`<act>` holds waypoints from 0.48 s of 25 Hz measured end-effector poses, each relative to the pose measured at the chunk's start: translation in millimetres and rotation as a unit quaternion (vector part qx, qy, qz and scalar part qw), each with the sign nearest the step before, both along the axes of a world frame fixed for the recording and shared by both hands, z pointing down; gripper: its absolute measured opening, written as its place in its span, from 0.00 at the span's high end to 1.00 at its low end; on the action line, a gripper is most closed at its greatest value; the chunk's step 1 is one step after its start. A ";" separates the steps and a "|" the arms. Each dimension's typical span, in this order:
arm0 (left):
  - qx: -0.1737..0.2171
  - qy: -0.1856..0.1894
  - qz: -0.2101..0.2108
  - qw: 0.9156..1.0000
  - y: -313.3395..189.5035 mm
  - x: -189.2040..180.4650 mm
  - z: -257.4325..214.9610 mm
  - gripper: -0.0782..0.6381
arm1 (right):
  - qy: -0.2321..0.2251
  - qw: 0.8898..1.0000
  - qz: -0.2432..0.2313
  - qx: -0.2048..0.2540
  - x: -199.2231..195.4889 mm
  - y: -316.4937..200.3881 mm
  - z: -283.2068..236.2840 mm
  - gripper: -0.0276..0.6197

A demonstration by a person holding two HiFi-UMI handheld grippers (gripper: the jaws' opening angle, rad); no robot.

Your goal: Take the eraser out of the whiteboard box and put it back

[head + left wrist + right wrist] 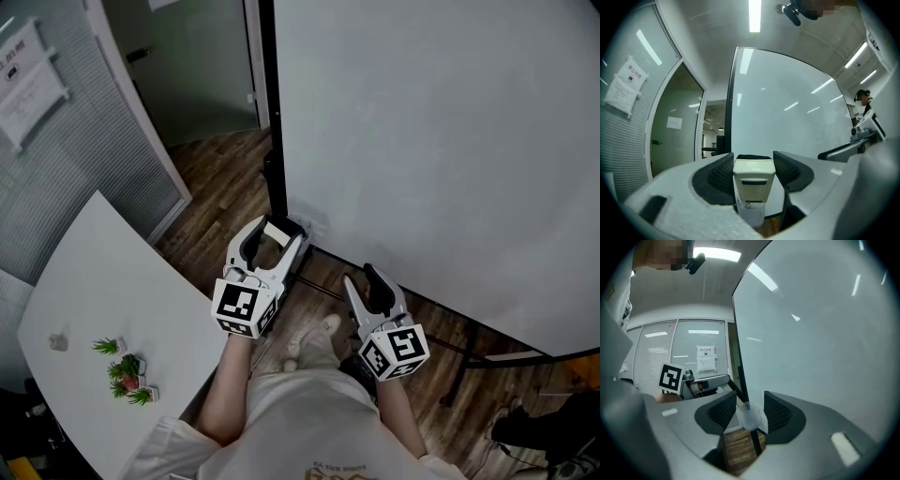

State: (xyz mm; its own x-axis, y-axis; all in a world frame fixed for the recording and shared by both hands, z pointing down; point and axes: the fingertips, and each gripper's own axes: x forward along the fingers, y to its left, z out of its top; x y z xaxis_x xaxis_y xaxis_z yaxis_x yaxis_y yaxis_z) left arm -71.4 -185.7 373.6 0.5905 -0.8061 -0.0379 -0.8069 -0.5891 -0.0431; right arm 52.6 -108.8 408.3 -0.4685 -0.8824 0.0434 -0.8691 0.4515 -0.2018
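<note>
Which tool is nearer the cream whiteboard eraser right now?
Left. The left tool grips the cream plastic whiteboard eraser; the right tool is apart from it, off to its right.

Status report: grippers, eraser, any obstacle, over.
Left gripper shut on eraser, before whiteboard. Right gripper: pale piece between fingers, grip unclear. No obstacle seen.

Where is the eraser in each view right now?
Head view: eraser left of centre, between the left tool's jaws.
Left gripper view: bottom centre, upright, clamped between the pads.
Right gripper view: cannot be made out; only the left tool's body shows at left.
Shared landmark: the whiteboard.
</note>
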 end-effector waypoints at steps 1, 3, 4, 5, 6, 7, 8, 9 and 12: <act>0.001 0.000 -0.001 1.000 1.4 -0.6 -1.0 0.52 | -0.001 1.000 -0.001 0.001 -0.3 0.6 0.0 0.67; 0.003 0.001 -0.001 1.000 3.8 -1.4 -2.7 0.52 | -0.002 1.000 0.000 0.002 0.0 1.3 -0.1 0.67; 0.004 0.001 -0.002 1.000 4.6 -2.0 -3.2 0.52 | -0.002 1.000 0.000 0.002 -0.1 1.5 -0.4 0.67; 0.004 0.001 -0.003 1.000 5.2 -2.9 -3.4 0.52 | -0.003 1.000 -0.001 0.003 -0.5 1.9 -0.8 0.67; 0.004 0.001 -0.005 1.000 5.8 -3.6 -3.2 0.52 | -0.003 1.000 -0.001 0.003 -1.0 2.4 -1.0 0.67; 0.004 0.001 -0.005 1.000 6.4 -4.0 -3.2 0.52 | -0.004 1.000 -0.002 0.003 -1.6 3.0 -1.0 0.67; 0.004 0.001 -0.005 1.000 7.2 -4.2 -3.6 0.52 | -0.004 1.000 -0.002 0.003 -2.1 3.7 -0.9 0.67; 0.004 0.000 -0.006 1.000 8.3 -4.6 -4.1 0.52 | -0.004 1.000 -0.003 0.003 -2.8 4.5 -0.7 0.67; 0.005 0.000 -0.006 1.000 11.2 -5.8 -4.2 0.52 | -0.005 1.000 -0.005 0.002 -4.1 7.1 0.5 0.67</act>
State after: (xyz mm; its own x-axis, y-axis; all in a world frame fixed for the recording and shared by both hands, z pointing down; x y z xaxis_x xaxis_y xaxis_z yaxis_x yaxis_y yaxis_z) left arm -77.2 -174.4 369.4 0.5808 -0.8128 -0.0460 -0.8140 -0.5789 -0.0479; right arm 48.5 -101.7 408.8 -0.4770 -0.8782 0.0344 -0.8627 0.4604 -0.2092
